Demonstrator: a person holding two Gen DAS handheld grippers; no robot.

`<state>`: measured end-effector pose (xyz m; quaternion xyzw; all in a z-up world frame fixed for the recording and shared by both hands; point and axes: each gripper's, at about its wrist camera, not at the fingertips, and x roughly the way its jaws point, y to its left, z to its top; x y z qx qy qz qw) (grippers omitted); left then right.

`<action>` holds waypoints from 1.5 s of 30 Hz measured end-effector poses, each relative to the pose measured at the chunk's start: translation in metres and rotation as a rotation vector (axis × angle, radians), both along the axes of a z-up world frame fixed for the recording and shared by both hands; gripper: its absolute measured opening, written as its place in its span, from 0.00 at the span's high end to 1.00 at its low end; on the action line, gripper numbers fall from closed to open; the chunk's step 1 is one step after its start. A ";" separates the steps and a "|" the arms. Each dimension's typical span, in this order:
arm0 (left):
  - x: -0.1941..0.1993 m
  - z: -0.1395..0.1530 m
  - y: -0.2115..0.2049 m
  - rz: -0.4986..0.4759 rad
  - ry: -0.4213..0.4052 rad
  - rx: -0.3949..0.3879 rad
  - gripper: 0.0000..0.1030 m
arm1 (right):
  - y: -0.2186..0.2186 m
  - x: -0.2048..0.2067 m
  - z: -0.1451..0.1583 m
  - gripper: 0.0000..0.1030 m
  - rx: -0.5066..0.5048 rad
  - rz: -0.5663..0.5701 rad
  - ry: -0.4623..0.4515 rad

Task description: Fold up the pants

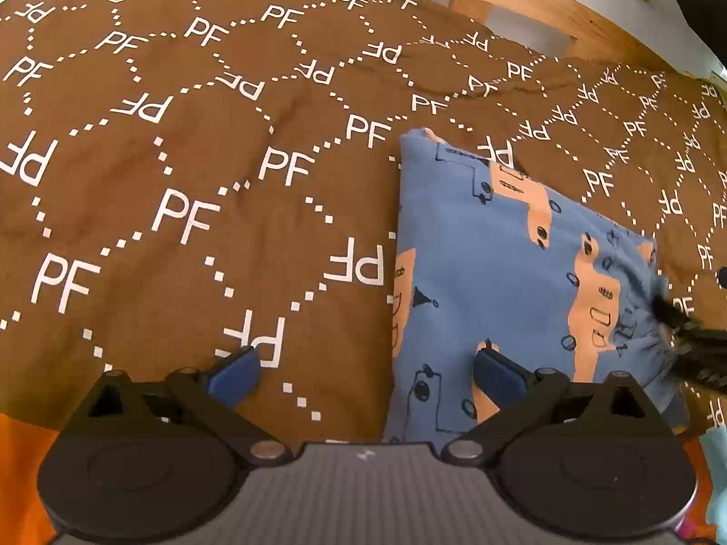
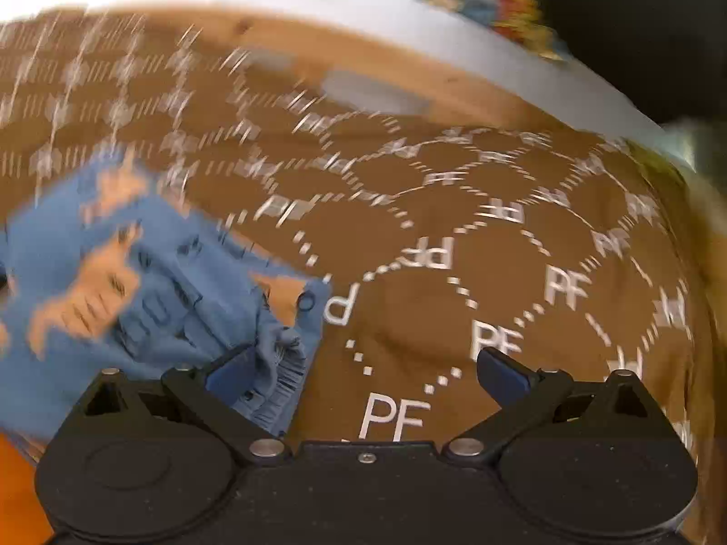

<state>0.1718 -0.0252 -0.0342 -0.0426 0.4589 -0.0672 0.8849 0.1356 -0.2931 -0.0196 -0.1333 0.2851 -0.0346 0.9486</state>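
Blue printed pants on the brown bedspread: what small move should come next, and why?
Probably back both grippers away. The blue pants with peach print already lie as a compact folded rectangle on the brown PF-patterned bedspread. The left gripper and right gripper are both open and hold nothing. The bunched waistband corner might first need smoothing.
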 end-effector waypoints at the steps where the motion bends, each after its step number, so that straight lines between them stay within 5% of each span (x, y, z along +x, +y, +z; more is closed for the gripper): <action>1: -0.001 0.001 0.001 0.002 0.006 0.000 0.00 | -0.001 -0.009 0.006 0.01 0.024 -0.015 -0.032; 4: -0.008 0.005 0.005 0.025 0.031 -0.035 0.00 | 0.004 -0.037 0.016 0.01 0.043 -0.008 -0.077; 8: -0.016 0.000 0.006 0.005 0.076 -0.069 0.00 | 0.018 -0.052 -0.010 0.01 -0.063 0.059 0.046; 12: -0.022 -0.001 -0.001 -0.075 0.069 0.021 0.01 | -0.001 -0.053 -0.005 0.01 0.092 0.036 0.047; 16: -0.021 0.004 0.008 -0.020 0.110 -0.047 0.00 | -0.014 -0.044 0.011 0.01 0.151 0.082 0.006; 18: -0.021 0.006 0.013 -0.014 0.100 -0.101 0.00 | -0.020 -0.029 0.017 0.01 0.223 0.128 0.032; 22: -0.019 0.008 0.018 -0.073 0.069 -0.297 0.00 | -0.040 0.015 0.002 0.01 0.527 0.287 0.128; 25: -0.014 -0.006 0.021 -0.084 0.071 -0.384 0.00 | -0.053 0.048 -0.020 0.00 0.706 0.289 0.220; 29: -0.015 -0.021 0.030 -0.035 -0.001 -0.483 0.00 | -0.075 0.067 -0.026 0.00 0.898 0.324 0.178; 36: -0.013 -0.023 0.024 -0.061 -0.011 -0.451 0.00 | -0.070 0.073 -0.024 0.02 0.895 0.322 0.193; 39: -0.014 -0.024 0.023 -0.069 -0.016 -0.446 0.00 | -0.073 0.069 -0.025 0.15 0.885 0.272 0.179; 41: -0.014 -0.023 0.024 -0.068 -0.012 -0.452 0.00 | -0.076 0.065 -0.027 0.44 0.864 0.229 0.164; 42: -0.014 -0.023 0.025 -0.066 -0.008 -0.455 0.00 | -0.078 0.063 -0.029 0.51 0.862 0.207 0.160; 45: -0.015 -0.022 0.026 -0.062 0.002 -0.459 0.00 | -0.087 0.061 -0.034 0.60 0.918 0.169 0.157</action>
